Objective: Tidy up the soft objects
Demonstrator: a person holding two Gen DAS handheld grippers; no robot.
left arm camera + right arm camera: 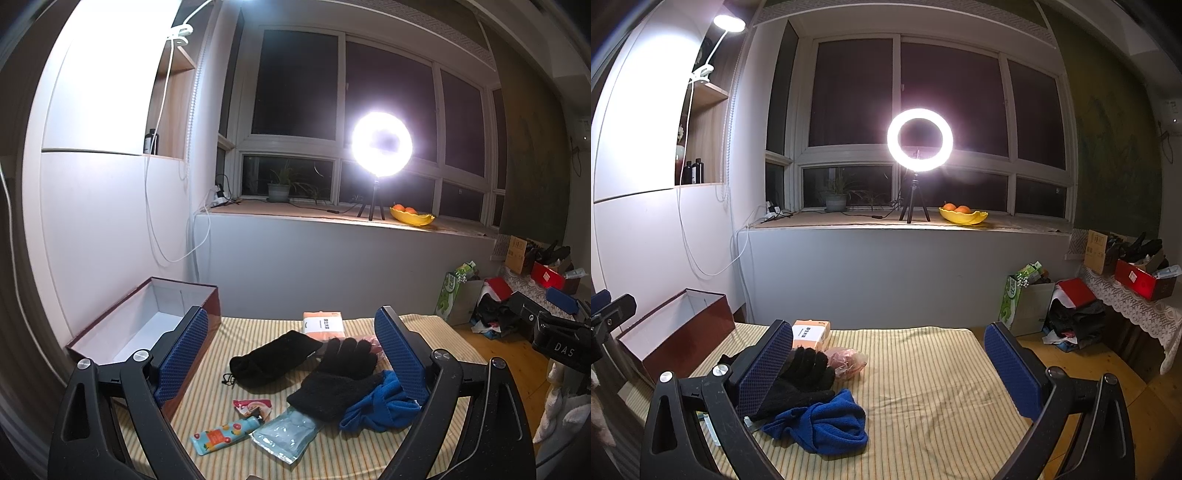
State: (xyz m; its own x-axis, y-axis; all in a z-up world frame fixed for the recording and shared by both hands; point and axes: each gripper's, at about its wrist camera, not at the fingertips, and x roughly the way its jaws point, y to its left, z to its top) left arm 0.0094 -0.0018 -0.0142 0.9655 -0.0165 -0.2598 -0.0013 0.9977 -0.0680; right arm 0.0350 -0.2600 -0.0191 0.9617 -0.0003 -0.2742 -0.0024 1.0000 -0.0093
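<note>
left gripper [291, 350] jaws spread | right gripper [890, 363] jaws spread | box [122, 325] interior bare

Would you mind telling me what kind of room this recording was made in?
Probably a room in a home, perhaps a bedroom: a wide window sill holds a potted plant and a fruit bowl, and clothes and boxes are piled on the wooden floor.

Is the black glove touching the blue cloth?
Touching. In the left wrist view the glove lies with its cuff overlapping the blue cloth; the right wrist view also shows it resting on the cloth's edge.
</note>
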